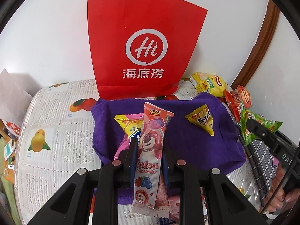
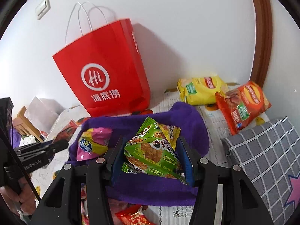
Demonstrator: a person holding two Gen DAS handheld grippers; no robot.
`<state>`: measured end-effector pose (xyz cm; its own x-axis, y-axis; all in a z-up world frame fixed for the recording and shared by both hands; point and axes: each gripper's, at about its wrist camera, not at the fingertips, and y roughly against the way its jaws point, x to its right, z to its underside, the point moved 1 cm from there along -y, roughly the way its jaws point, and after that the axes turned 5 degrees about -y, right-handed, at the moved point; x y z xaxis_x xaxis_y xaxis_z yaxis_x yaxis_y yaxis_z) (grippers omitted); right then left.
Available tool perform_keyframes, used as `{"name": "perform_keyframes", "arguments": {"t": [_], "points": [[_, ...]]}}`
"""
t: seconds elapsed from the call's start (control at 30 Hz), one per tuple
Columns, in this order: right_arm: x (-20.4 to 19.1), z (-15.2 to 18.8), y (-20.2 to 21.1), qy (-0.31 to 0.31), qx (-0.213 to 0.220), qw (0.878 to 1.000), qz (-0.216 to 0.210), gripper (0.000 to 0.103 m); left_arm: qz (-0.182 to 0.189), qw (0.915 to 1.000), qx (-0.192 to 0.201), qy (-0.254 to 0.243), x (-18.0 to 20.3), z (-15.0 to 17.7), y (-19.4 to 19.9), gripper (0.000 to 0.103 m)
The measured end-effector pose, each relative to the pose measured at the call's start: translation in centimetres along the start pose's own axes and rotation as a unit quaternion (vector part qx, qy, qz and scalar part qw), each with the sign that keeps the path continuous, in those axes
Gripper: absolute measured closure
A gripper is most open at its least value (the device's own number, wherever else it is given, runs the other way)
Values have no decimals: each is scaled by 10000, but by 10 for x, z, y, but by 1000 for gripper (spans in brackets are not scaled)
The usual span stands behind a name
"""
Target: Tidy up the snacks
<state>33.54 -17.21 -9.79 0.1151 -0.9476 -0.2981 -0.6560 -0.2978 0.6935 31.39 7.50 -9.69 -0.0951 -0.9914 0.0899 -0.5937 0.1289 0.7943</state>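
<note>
My left gripper (image 1: 150, 144) is shut on a long pink Lotso lollipop packet (image 1: 150, 161), which it holds upright over a purple cloth (image 1: 196, 146). On that cloth lie a yellow triangular snack (image 1: 201, 121) and a yellow-and-pink packet (image 1: 127, 127). In the right wrist view my right gripper (image 2: 151, 153) is shut on a green snack packet (image 2: 150, 157) above the same purple cloth (image 2: 187, 116). The yellow-and-pink packet (image 2: 93, 144) lies to its left. A red paper bag (image 1: 144, 46) stands upright against the wall behind the cloth.
A yellow chip bag (image 2: 202, 90) and an orange chip bag (image 2: 243, 103) lie at the back right near a brown door frame. A grey checked fabric (image 2: 262, 150) sits on the right. The fruit-print tablecloth (image 1: 56, 131) stretches to the left. More packets lie below the grippers.
</note>
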Motion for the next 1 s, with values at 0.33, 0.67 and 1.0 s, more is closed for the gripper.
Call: {"name": "perform_keyframes", "arguments": {"t": [0.33, 0.67, 1.0], "points": [[16, 14, -29, -191, -92, 9997, -146, 50, -45, 9997, -234, -70, -3, 4, -21, 81], [25, 20, -38, -300, -196, 9993, -138, 50, -41, 9991, -409, -127, 3, 6, -34, 81], [29, 23, -41, -384, -256, 9988, -164, 50, -35, 9989, -426, -177, 7, 8, -37, 81]]}}
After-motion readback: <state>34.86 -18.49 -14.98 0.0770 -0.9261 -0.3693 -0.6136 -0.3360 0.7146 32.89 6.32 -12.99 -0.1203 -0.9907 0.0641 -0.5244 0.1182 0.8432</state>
